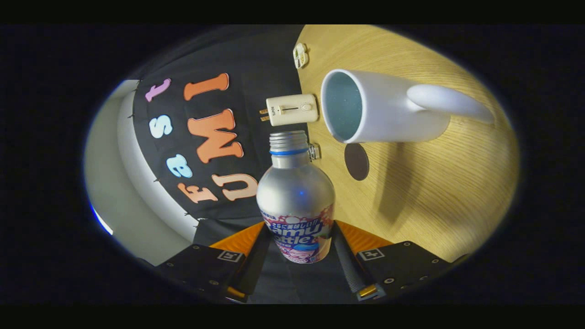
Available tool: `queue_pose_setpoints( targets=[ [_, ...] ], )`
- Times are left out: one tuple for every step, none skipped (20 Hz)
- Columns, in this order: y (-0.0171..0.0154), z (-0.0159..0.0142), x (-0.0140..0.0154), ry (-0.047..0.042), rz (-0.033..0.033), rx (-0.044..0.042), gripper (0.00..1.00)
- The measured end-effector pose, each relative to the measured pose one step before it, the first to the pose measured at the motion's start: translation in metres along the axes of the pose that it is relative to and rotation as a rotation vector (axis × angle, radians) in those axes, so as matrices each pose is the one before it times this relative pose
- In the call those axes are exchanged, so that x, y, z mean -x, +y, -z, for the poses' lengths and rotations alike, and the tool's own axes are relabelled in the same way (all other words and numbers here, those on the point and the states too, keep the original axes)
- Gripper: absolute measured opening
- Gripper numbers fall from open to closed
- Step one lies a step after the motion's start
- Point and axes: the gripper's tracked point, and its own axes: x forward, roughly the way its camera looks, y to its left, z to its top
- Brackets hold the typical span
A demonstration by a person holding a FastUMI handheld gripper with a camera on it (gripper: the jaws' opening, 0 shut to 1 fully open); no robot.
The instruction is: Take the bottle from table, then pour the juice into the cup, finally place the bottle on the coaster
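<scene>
A: The gripper (297, 249) has the bottle (295, 201) pinched between both fingers, low on its body at the label. The whole scene is rolled sideways, so the bottle is tipped hard, its open threaded mouth aimed toward the cup (381, 107).

B: And the cup's spot?

A: Just past the bottle's mouth and off to one side, standing on the wooden table (434, 192), its handle turned away from the bottle. The dark round coaster (356, 161) lies on the table right under the cup's rim, closer to the bottle than the cup's base is.

B: What could go wrong?

A: I'd say the mouth isn't over the cup's opening yet. Tilt further from here and juice could fall short of the cup, onto the table or the coaster. There's a cream plug-in gadget (291, 109) near the cup's rim too; a splash could reach that.

B: Grip trouble?

A: Possibly. The bottle is smooth metal held low, so its weight hangs ahead of the fingers and it might swivel. And its neck could knock the cup's rim if swung in carelessly.
</scene>
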Motion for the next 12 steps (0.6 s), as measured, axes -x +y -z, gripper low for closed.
queue_pose_setpoints(
  targets=[
    [0.00002,-0.00113,0.00119,0.00494,-0.00215,-0.01675,0.76],
    [-0.00013,0.00109,-0.00007,0.01237,0.00231,-0.02069,0.76],
    [0.00232,0.00299,0.00035,0.01387,-0.00439,-0.02636,0.76],
    [0.00101,-0.00079,0.00026,0.00603,-0.00150,-0.01647,0.76],
    [-0.00067,0.00072,0.00011,0.00196,-0.00117,-0.00834,0.76],
    [0.00088,-0.00077,0.00056,-0.00105,-0.00329,-0.00560,0.76],
    [0.00143,-0.00054,0.00074,-0.00035,-0.00555,-0.00773,0.76],
    [0.00167,-0.00078,0.00018,0.00333,-0.00714,-0.01039,0.76],
    [0.00132,0.00086,0.00237,0.00419,-0.00656,-0.01197,0.76],
    [0.00215,0.00001,-0.00049,0.00564,-0.00139,-0.00801,0.76],
    [-0.00040,-0.00026,0.00123,0.00404,0.00356,-0.00703,0.76],
    [0.00071,0.00000,-0.00113,0.00188,-0.00390,-0.00618,0.76]
  ],
)
